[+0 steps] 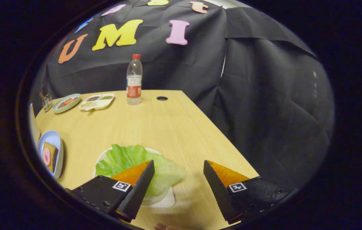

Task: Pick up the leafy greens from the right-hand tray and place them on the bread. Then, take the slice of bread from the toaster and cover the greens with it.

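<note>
Hovering low in the frame, the gripper (178, 166) has its fingers spread wide, holding nothing. The leafy greens (126, 158) lie on a white tray (168, 201), lower centre, partly under the left finger.

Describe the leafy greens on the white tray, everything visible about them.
The leafy greens are one broad, pale-to-bright green lettuce-like leaf with a crinkled, veined surface and wavy edges. It lies flat on a white tray on the wooden table, its edge spilling over the tray's rim. The open gripper is not gripping it: the left finger overlaps the leaf in the picture, the right finger is clear of it.
</note>
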Motion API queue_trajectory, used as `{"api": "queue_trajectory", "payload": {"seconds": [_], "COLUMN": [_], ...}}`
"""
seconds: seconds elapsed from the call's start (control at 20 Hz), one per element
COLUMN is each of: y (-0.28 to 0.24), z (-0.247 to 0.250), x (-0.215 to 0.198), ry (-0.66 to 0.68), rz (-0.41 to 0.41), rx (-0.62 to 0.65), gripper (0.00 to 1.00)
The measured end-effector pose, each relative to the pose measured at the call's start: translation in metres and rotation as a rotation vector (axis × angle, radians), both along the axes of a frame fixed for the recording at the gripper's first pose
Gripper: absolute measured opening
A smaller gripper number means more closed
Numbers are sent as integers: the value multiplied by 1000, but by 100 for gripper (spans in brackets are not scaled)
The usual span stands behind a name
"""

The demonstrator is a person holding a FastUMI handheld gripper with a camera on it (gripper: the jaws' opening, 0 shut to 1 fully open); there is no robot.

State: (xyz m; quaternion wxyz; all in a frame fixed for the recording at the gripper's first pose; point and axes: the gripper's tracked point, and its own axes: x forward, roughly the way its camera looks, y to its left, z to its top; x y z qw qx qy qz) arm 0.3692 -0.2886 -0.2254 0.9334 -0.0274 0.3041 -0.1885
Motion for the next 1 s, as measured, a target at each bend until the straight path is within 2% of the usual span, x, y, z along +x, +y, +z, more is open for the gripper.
{"api": "queue_trajectory", "payload": {"seconds": [0.2, 0.3, 0.55, 0.6, 0.7, 0.75, 0.8, 1.0], "y": [1, 11, 22, 27, 31, 36, 34, 59], "z": [-10, -11, -2, 3, 10, 14, 19, 55], "x": [7, 14, 14, 11, 7, 4, 1, -13], "ry": [-20, -15, -32, -42, -46, -57, -56, -123], "rz": [23, 43, 41, 52, 63, 73, 62, 102], "rx": [96, 129, 128, 141, 130, 128, 97, 79], "gripper": [94, 80, 15, 9, 8, 1, 1, 0]}}
